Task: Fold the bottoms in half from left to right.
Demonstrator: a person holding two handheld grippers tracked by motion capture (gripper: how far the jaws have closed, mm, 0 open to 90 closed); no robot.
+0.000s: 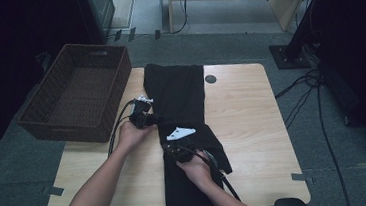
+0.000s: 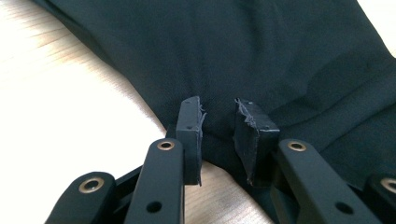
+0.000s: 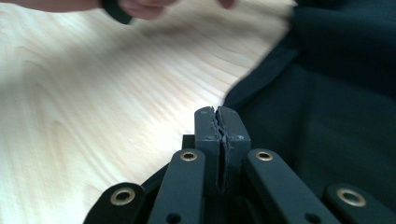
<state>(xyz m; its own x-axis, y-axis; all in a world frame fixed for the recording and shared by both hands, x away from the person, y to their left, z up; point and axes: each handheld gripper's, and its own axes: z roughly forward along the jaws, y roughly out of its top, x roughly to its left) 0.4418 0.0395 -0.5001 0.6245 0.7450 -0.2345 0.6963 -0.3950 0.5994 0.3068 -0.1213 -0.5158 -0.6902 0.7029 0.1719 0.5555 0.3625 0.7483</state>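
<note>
My left gripper [image 2: 218,122]: jaws parted a little, straddling the black garment's [image 1: 177,91] edge.
My right gripper [image 3: 217,122]: clenched; whether cloth is pinched, I cannot tell.
Garment: table [image 1: 252,112] centre, stretching toward 12 o'clock.

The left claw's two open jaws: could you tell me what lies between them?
Black fabric fills the gap of the left claw in its own view.

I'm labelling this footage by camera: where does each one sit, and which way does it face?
High view: above the person's side, looking forward and down on the table; both forearms show.
Left gripper view: on the left gripper, facing the black garment; parted fingers show.
Right gripper view: on the right gripper; closed fingers show.
All share the garment.
</note>
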